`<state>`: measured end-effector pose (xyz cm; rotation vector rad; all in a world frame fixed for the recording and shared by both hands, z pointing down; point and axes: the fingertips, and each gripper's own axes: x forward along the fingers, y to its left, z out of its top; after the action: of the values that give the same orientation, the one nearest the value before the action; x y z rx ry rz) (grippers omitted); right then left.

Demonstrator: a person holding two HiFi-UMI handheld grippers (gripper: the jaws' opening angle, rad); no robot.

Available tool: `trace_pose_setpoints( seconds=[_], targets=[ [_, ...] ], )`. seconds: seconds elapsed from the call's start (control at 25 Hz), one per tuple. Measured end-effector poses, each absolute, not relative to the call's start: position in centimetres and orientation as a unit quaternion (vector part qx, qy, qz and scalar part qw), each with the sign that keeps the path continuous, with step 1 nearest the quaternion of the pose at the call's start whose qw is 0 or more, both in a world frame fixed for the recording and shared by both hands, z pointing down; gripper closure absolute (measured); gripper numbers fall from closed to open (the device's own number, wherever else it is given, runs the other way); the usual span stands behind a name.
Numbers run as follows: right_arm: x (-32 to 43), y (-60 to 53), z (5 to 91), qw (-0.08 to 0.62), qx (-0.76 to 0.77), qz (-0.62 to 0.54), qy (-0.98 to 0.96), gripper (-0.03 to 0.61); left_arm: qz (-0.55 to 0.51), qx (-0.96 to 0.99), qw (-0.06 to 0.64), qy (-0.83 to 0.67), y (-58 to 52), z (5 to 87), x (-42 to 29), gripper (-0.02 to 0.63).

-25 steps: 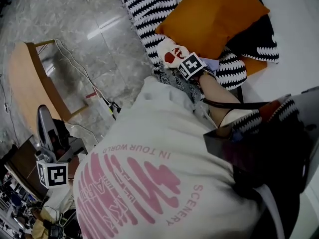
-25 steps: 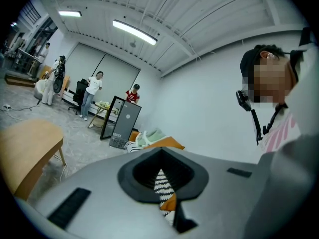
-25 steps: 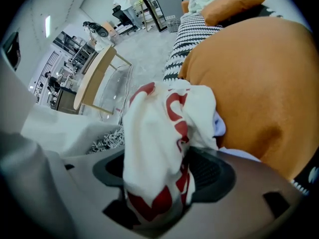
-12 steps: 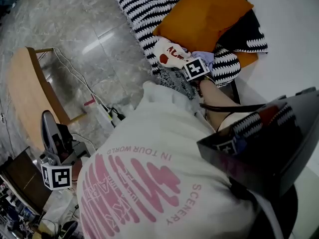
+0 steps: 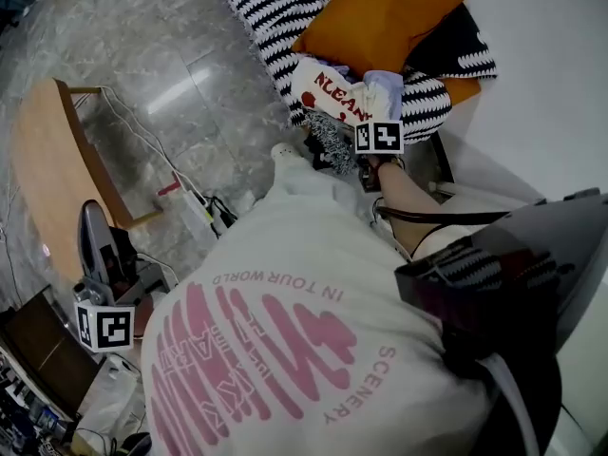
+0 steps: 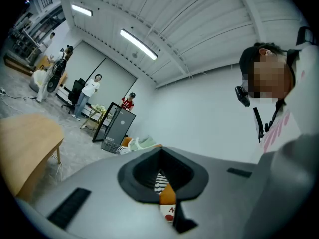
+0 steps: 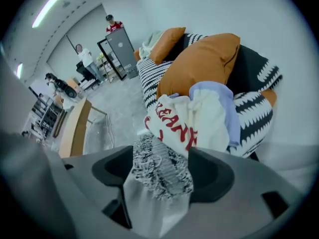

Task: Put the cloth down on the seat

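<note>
A heap of cloths lies on the black-and-white striped seat (image 5: 271, 8): a white one with red letters (image 5: 334, 95) and a pale blue-and-white one (image 5: 382, 87). A speckled grey cloth (image 5: 328, 142) hangs at the seat's front edge. My right gripper (image 5: 353, 155) is just in front of it, with its marker cube above. In the right gripper view the speckled cloth (image 7: 160, 169) lies loosely in the wide gap of the right gripper (image 7: 158, 183), which is open. My left gripper (image 5: 87, 217) points up at the lower left, far from the seat. The left gripper (image 6: 167, 203) looks shut and empty.
An orange cushion (image 5: 380, 17) leans behind the cloths. A wooden table (image 5: 38, 179) stands at the left, with a power strip and cables (image 5: 199, 212) on the marble floor. A black bag (image 5: 513, 283) hangs at my right side. People and a black cabinet (image 7: 121, 46) are far off.
My right gripper has drawn back from the heap toward the seat's front edge. The red-lettered cloth now shows in full on the seat. The left gripper has hardly moved.
</note>
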<state>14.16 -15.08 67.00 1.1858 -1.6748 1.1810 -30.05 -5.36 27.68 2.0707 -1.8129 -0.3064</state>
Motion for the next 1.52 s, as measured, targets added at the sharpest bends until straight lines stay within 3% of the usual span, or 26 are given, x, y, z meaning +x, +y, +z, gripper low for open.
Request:
trace_pose_setpoints(
  seconds=[0.28,0.4,0.56,0.72,0.92,1.08,1.36,1.52],
  targets=[
    [14.3,-11.9,62.5,0.167,0.481,0.521,-0.685,0.246,-0.142,0.769,0.118,-0.612,-3.2,25.6,-27.4,0.604],
    [14.6,-11.7,60.8,0.074,0.503,0.536,-0.673,0.327,-0.142,0.788,0.115,-0.588,-3.3,26.4,-26.3,0.604],
    [14.1,-12.0,56.5,-0.01,0.534,0.526,-0.662,0.48,-0.143,0.806,0.132,-0.559,-3.3,27.8,-25.8,0.604],
    [12.4,-13.5,47.5,-0.136,0.474,0.523,-0.695,0.536,-0.143,0.816,0.14,-0.542,-3.5,27.6,-25.1,0.604],
    [12.1,-14.3,34.7,-0.268,0.358,0.457,-0.769,0.558,-0.144,0.816,0.141,-0.542,-3.0,27.1,-23.1,0.604],
    [12.4,-13.8,28.8,-0.281,0.329,0.396,-0.81,0.558,-0.13,0.824,0.147,-0.532,-2.8,26.8,-21.6,0.604],
    [11.6,-11.5,28.3,-0.165,0.32,0.351,-0.865,0.566,-0.068,0.851,0.189,-0.486,-4.3,28.5,-14.6,0.604],
    [12.2,-10.9,29.3,-0.141,0.315,0.344,-0.873,0.566,-0.037,0.859,0.188,-0.474,-4.7,28.8,-11.0,0.604]
  ],
)
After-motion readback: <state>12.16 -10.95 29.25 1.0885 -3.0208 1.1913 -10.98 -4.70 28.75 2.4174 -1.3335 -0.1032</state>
